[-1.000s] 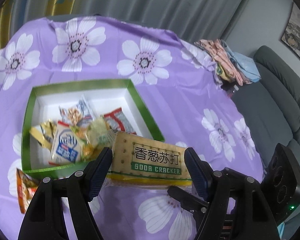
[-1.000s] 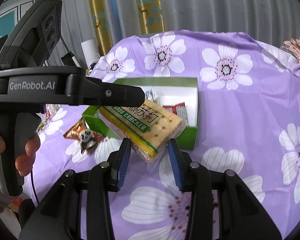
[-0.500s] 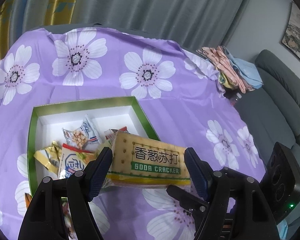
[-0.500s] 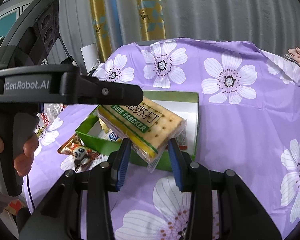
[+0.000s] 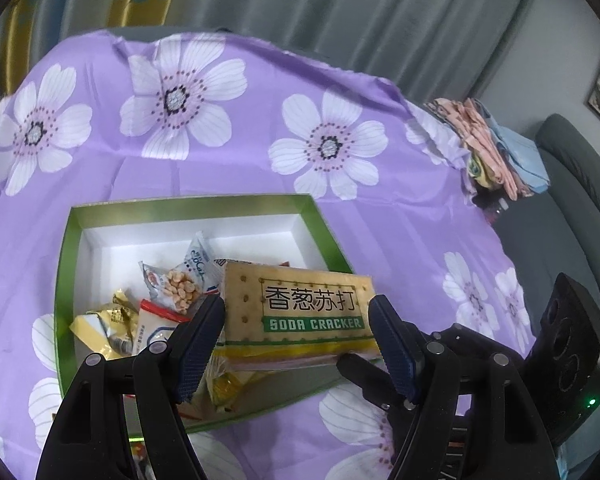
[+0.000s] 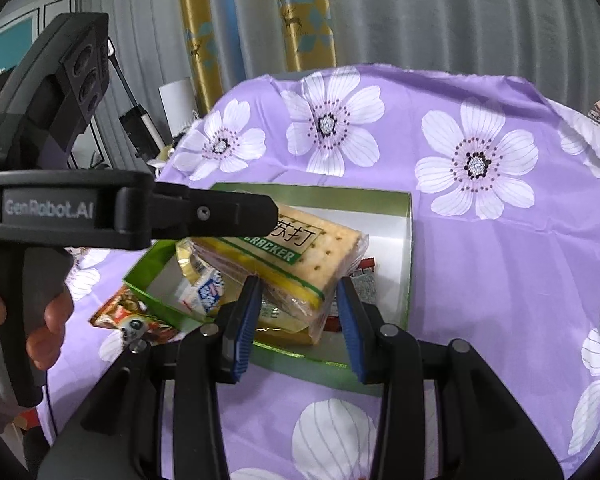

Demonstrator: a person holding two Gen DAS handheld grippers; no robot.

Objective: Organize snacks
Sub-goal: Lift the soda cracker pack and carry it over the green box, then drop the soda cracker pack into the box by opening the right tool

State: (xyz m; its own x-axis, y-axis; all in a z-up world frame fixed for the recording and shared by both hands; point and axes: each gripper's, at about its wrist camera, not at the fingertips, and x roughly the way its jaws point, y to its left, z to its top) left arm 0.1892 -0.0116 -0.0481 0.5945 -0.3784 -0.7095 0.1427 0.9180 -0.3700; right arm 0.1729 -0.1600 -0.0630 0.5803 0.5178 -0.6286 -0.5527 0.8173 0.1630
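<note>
1. The worktop [image 5: 260,152] carries a purple cloth printed with white flowers; on it sits the green box [image 5: 324,232] with a white inside, the place where we take the snacks to belong.

2. Our soda cracker pack [image 5: 312,304] hangs over the near right part of the box, held level and clear of the floor of it – it lies above the small packets already inside, among them a peanut packet [image 5: 172,284] and a gold-wrapped sweet [image 5: 100,320].

3. The left gripper [image 5: 296,340] has its jaws closed on the two short ends of the pack. The right gripper [image 6: 296,320] holds its jaws to either side of the pack's near corner; from the right wrist view the blue pads look close to the wrapper, yet we cannot tell whether they press it.

4. One panda-print packet [image 6: 136,320] lies outside on the cloth, just beside the box's left wall.

5. The step in hand, as we judge it, is placing the pack in the box – carrying looks done and lowering is left.

6. The next move calls for us to bring the pack down flat onto the heap or the bare white floor beyond it, then part the jaws and draw back without dragging the wrapper. The panda-print packet would follow.
</note>
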